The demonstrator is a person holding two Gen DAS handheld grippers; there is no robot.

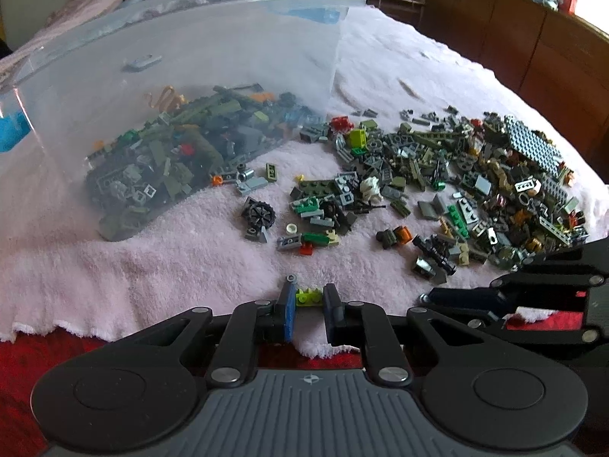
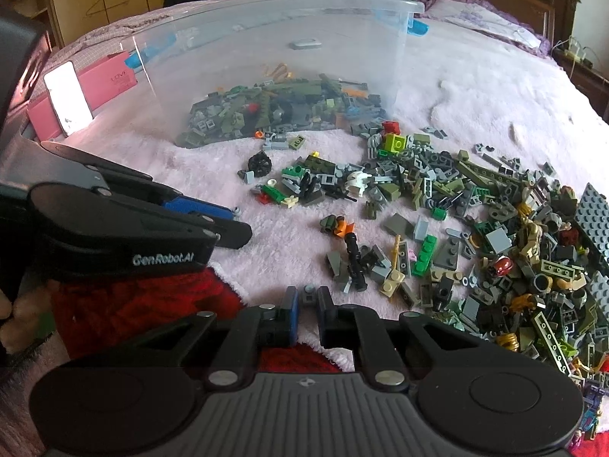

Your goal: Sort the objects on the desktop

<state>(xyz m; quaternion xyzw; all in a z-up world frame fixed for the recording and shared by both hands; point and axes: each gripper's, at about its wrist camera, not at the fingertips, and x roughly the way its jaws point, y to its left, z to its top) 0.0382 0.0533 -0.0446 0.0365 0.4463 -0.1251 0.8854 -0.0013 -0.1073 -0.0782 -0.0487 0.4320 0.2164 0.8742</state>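
Note:
A clear plastic bin (image 1: 198,49) (image 2: 274,26) lies on a pink fleece blanket, with many green and grey toy bricks inside. To its right a loose pile of bricks (image 1: 475,175) (image 2: 495,251) is spread over the blanket. My left gripper (image 1: 308,294) (image 2: 238,224) sits low at the blanket's near edge, shut on a small lime green brick (image 1: 308,297). A tiny grey round piece (image 1: 291,277) rests at its left fingertip. My right gripper (image 2: 308,294) (image 1: 428,298) is beside it on the right, shut on a small grey brick (image 2: 309,296).
A black toy wheel (image 1: 258,213) (image 2: 260,163) and scattered bricks lie between bin and pile. Red cloth (image 1: 45,354) shows under the blanket's near edge. A pink box (image 2: 110,83) with a white slab stands at the left. Wooden cabinets (image 1: 533,38) line the back.

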